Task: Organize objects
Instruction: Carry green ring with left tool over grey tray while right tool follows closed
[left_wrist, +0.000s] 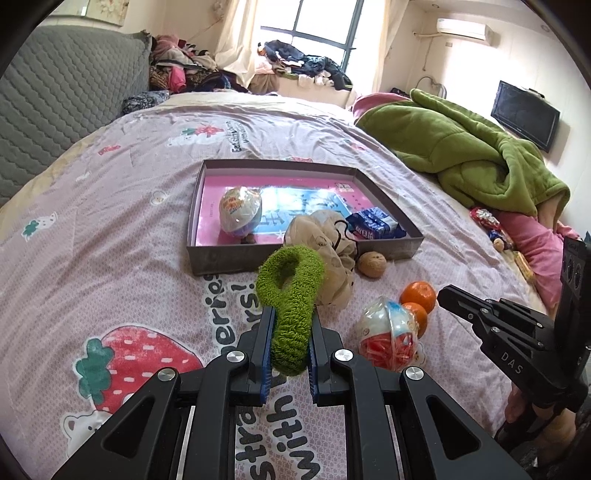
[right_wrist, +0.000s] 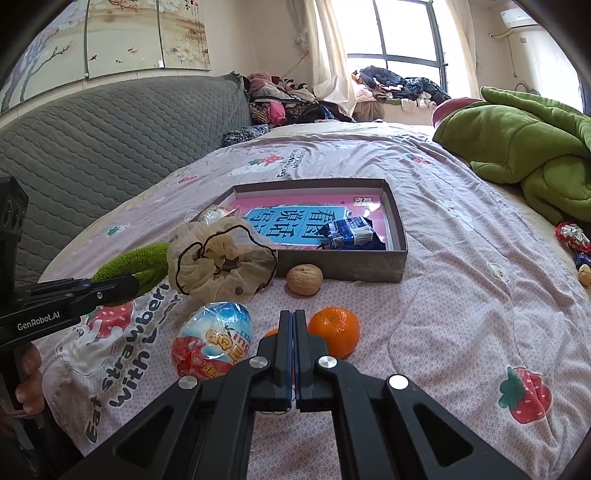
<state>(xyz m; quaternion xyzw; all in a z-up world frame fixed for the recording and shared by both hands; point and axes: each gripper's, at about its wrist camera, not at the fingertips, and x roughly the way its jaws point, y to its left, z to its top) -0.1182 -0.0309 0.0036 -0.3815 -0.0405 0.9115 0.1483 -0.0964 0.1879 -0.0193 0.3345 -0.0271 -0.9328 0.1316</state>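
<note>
My left gripper (left_wrist: 291, 314) is shut on a green fuzzy hair tie (left_wrist: 291, 295) and holds it above the bed, just in front of the grey box (left_wrist: 207, 258); it also shows in the right wrist view (right_wrist: 133, 267). The box holds a toy egg (left_wrist: 240, 214), a blue packet (left_wrist: 375, 223) and a pink book. A beige scrunchie (right_wrist: 218, 258), a walnut (right_wrist: 304, 279), two oranges (right_wrist: 336, 330) and a red-blue toy egg (right_wrist: 214, 343) lie on the sheet before the box. My right gripper (right_wrist: 292, 317) is shut and empty, above the oranges.
A green blanket (left_wrist: 461, 147) is heaped at the right of the bed. Small snacks (left_wrist: 487, 221) lie beside it. A grey quilted headboard (right_wrist: 92, 147) stands at the left. Clothes are piled at the back by the window.
</note>
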